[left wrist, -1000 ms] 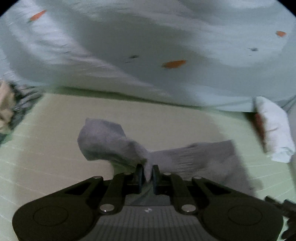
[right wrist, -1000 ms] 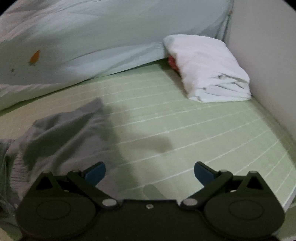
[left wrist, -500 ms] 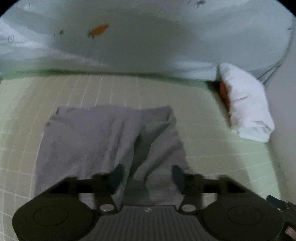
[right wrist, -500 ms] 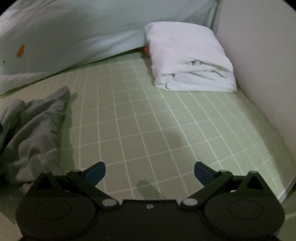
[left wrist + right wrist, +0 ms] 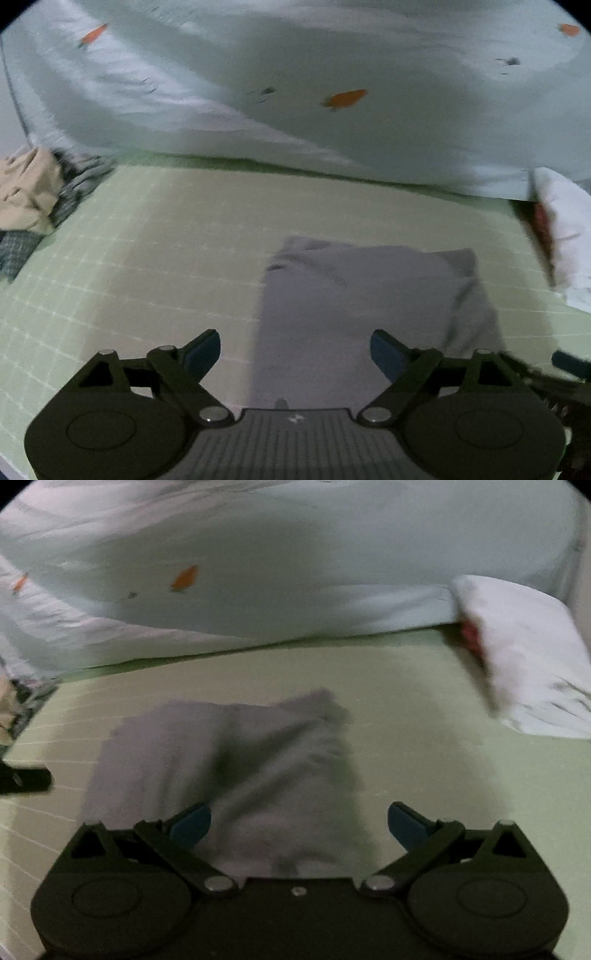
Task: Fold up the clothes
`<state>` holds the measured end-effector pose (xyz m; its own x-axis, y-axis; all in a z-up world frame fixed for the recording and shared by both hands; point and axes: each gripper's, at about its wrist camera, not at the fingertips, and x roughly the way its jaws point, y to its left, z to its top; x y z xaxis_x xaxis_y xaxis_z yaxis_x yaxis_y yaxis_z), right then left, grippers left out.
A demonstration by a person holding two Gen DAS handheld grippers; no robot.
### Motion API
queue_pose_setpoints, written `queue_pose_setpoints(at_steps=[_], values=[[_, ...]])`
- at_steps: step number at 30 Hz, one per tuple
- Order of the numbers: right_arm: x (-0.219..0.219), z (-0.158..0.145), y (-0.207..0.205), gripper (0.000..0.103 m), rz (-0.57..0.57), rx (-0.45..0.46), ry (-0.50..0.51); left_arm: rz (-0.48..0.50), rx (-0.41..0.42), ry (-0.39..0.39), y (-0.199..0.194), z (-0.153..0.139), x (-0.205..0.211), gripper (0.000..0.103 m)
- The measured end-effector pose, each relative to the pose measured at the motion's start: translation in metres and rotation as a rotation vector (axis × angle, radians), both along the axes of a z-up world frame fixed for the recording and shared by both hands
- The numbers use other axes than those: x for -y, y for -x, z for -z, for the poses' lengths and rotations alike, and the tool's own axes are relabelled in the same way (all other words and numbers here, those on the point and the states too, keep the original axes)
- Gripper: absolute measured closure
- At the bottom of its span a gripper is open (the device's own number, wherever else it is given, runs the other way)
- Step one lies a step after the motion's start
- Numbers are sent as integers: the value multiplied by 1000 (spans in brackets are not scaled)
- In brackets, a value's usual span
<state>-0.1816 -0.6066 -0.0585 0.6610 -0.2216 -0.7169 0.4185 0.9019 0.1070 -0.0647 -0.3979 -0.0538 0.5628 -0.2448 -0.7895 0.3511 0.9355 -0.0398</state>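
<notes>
A grey garment (image 5: 373,306) lies folded on the green checked mat (image 5: 166,258); it also shows in the right wrist view (image 5: 229,768), with a raised fold at its far right corner. My left gripper (image 5: 295,352) is open and empty above the garment's near left edge. My right gripper (image 5: 299,823) is open and empty above the garment's near edge. A part of the left gripper (image 5: 22,779) shows at the left edge of the right wrist view.
A pale quilt with orange carrot prints (image 5: 332,92) bounds the far side of the mat. A folded white cloth (image 5: 524,653) lies at the far right. A heap of beige and checked clothes (image 5: 33,199) sits at the far left.
My left gripper let go of the grey garment and opened wide. The garment now lies flatter on the mat. My right gripper swung left and now looks over the garment.
</notes>
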Motion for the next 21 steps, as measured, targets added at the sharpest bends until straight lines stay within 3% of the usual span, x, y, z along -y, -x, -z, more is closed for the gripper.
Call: queue_pose_setpoints(at_steps=[1, 7, 9, 11, 13, 21], values=[[-6, 0, -9, 1, -16, -3, -15, -11, -7, -5, -5, 3, -6, 14], [-26, 14, -47, 38, -38, -46, -108, 21, -53, -11, -20, 17, -27, 14], [-28, 22, -55, 56, -41, -68, -161, 31, -65, -15, -20, 22, -31, 14], [-31, 23, -56, 92, -65, -59, -181, 34, -82, -7, -21, 26, -33, 14], [-34, 18, -57, 96, -100, -42, -174, 37, -84, -1, -23, 26, -33, 14], [-30, -30, -52, 97, -227, 40, -71, 45, -19, 40, -37, 11, -14, 14]])
